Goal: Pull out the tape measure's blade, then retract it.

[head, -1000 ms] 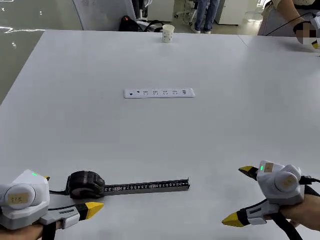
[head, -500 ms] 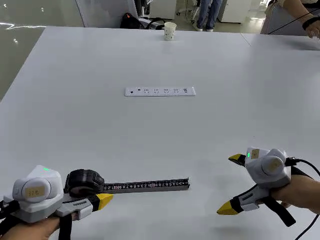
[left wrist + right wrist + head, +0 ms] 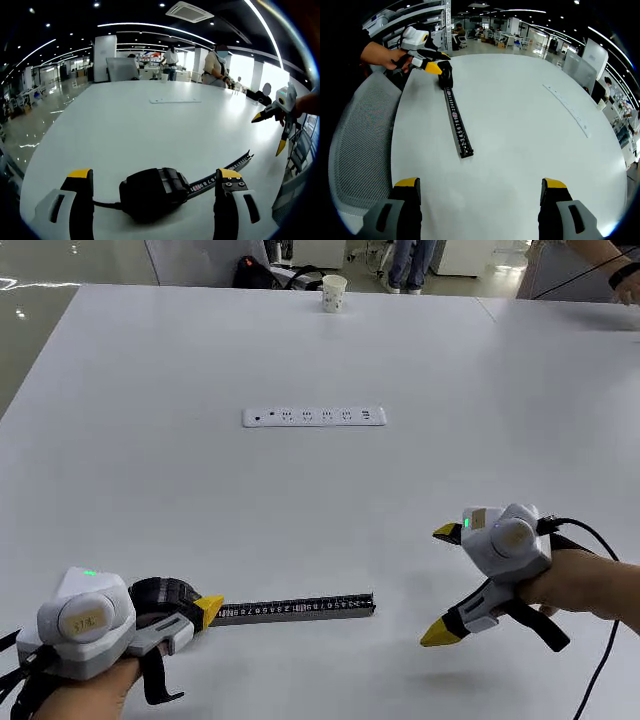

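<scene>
White counter [image 3: 330,510] takes up most of the head view. You've got a grey mesh chair [image 3: 357,150] at its near edge in the right gripper view.

Tape measure: black case [image 3: 165,597] sits on the counter near your edge, left side. Its blade [image 3: 295,608] is out and lies flat on the counter, numbers up. The long axis runs left to right along the near edge in the head view. Case is at the left end, and the blade's free tip points right, toward your right hand. In the right gripper view the blade [image 3: 456,125] runs straight away from the camera to the case.

Left claw [image 3: 155,174]: jaws spread wide, one on each side of the case [image 3: 150,192], with a gap showing on both sides. The right-hand jaw overlaps the blade [image 3: 227,167] in that view; can't tell whether it touches. Not clamped on anything.

Right claw [image 3: 443,583]: jaws wide apart, nothing between them, above bare counter. It is well apart from the blade's tip, off to its right. Its yellow tips point left toward the tape.

White power strip [image 3: 314,417] lies mid-counter, roughly parallel to the blade and well apart from it. Paper cup [image 3: 334,292] stands upright near the far edge.
</scene>
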### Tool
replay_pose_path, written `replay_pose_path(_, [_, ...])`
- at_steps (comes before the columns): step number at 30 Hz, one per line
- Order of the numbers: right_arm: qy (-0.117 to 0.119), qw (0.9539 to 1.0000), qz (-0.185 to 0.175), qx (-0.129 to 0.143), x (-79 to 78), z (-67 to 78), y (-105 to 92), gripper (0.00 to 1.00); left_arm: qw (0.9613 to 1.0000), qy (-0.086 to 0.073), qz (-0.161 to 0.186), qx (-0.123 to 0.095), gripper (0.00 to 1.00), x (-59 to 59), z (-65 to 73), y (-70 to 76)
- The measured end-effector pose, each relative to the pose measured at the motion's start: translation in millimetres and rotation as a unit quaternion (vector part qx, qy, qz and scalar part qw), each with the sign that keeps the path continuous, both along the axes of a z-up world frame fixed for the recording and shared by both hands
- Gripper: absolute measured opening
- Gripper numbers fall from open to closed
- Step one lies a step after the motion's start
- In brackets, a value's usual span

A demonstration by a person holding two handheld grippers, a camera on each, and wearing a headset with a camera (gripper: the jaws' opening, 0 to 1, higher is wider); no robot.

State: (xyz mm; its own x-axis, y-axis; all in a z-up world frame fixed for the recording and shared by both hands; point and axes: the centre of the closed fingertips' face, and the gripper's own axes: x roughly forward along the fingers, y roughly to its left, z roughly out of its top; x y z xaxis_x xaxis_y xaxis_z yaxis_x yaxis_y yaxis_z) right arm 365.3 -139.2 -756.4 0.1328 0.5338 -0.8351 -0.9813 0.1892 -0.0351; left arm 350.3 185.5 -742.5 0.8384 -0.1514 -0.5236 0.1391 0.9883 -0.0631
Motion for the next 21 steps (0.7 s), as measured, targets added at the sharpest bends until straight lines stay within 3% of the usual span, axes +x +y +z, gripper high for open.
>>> replay_pose_path(4, [0.002, 0.9998, 0.017, -0.009, 2.9, -2.4, 10.7, 0.99, 0.9995, -0.014, 0.022, -0.018, 0.99, -1.1, -4.3, -3.5])
replay_pose_path(8, [0.008, 0.9993, 0.03, -0.021, 5.6, -7.4, 19.3, 0.99, 0.9998, -0.004, 0.019, -0.004, 0.99, -6.9, -17.7, -9.4])
replay_pose_path(14, [0.015, 0.9981, 0.049, -0.035, 7.4, -13.3, 29.4, 0.99, 0.9995, -0.024, 0.021, -0.001, 0.99, -6.0, -15.9, -14.3])
replay_pose_path(17, [0.018, 0.9974, 0.057, -0.04, 7.1, -16.3, 34.2, 0.99, 0.9994, -0.024, 0.023, 0.005, 0.99, -3.9, -16.4, -12.9])
replay_pose_path(21, [0.021, 0.9967, 0.067, -0.041, 6.8, -22.8, 45.6, 0.99, 0.9988, -0.022, 0.042, -0.008, 0.99, 0.0, -16.0, -8.1])
